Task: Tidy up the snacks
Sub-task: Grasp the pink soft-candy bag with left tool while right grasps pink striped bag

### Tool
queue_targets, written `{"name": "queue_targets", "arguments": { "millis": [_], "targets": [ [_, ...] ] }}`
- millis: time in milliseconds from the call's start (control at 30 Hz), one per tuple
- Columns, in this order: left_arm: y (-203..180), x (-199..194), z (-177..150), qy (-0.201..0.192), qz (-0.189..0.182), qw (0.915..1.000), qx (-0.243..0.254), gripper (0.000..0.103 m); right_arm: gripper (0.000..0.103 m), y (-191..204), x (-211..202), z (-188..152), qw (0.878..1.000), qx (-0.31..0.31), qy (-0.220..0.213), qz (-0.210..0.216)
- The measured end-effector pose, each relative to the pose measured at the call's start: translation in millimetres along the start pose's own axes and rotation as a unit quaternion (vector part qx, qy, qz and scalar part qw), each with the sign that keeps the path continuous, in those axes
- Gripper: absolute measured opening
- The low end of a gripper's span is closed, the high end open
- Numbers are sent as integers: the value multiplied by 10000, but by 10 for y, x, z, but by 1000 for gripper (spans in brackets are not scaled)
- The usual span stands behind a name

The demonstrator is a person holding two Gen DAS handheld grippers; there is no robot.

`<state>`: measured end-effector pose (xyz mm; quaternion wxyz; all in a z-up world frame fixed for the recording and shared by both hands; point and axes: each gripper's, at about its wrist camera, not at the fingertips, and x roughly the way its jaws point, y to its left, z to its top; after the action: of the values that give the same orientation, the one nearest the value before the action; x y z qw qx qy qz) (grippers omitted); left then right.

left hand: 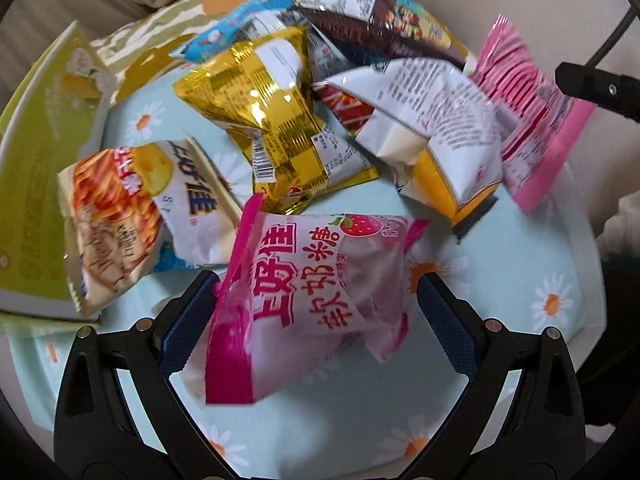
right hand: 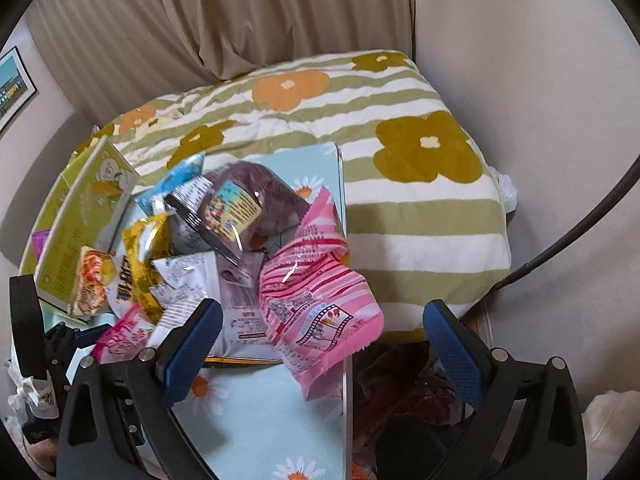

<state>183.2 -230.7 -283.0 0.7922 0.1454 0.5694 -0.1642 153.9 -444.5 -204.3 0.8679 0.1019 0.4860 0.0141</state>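
Several snack bags lie in a heap on a light blue daisy-print cloth (left hand: 352,420). In the left wrist view my left gripper (left hand: 316,308) is open, its blue pads on either side of a pink strawberry candy bag (left hand: 304,300), not visibly pressing it. Beyond lie a gold foil bag (left hand: 272,120), an orange chip bag (left hand: 116,224), a white-and-yellow bag (left hand: 432,132) and a pink striped bag (left hand: 532,120). In the right wrist view my right gripper (right hand: 324,320) is open above the pink striped bag (right hand: 316,304), which hangs over the cloth's right edge.
A green box (left hand: 36,208) stands at the left of the heap; it also shows in the right wrist view (right hand: 80,216). A striped flower quilt (right hand: 400,160) lies behind. A dark brown bag (right hand: 256,196) tops the heap. Clutter sits below the table's right edge (right hand: 404,392).
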Motion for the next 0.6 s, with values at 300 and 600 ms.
{"name": "queue_targets", "arguments": {
  "millis": [300, 600],
  "targets": [
    [109, 105, 187, 77, -114, 9998, 132, 67, 100, -44, 266, 49, 9998, 45, 196, -40],
    [160, 72, 252, 85, -344, 9993, 137, 53, 88, 51, 405, 91, 9997, -90, 242, 8]
  ]
}}
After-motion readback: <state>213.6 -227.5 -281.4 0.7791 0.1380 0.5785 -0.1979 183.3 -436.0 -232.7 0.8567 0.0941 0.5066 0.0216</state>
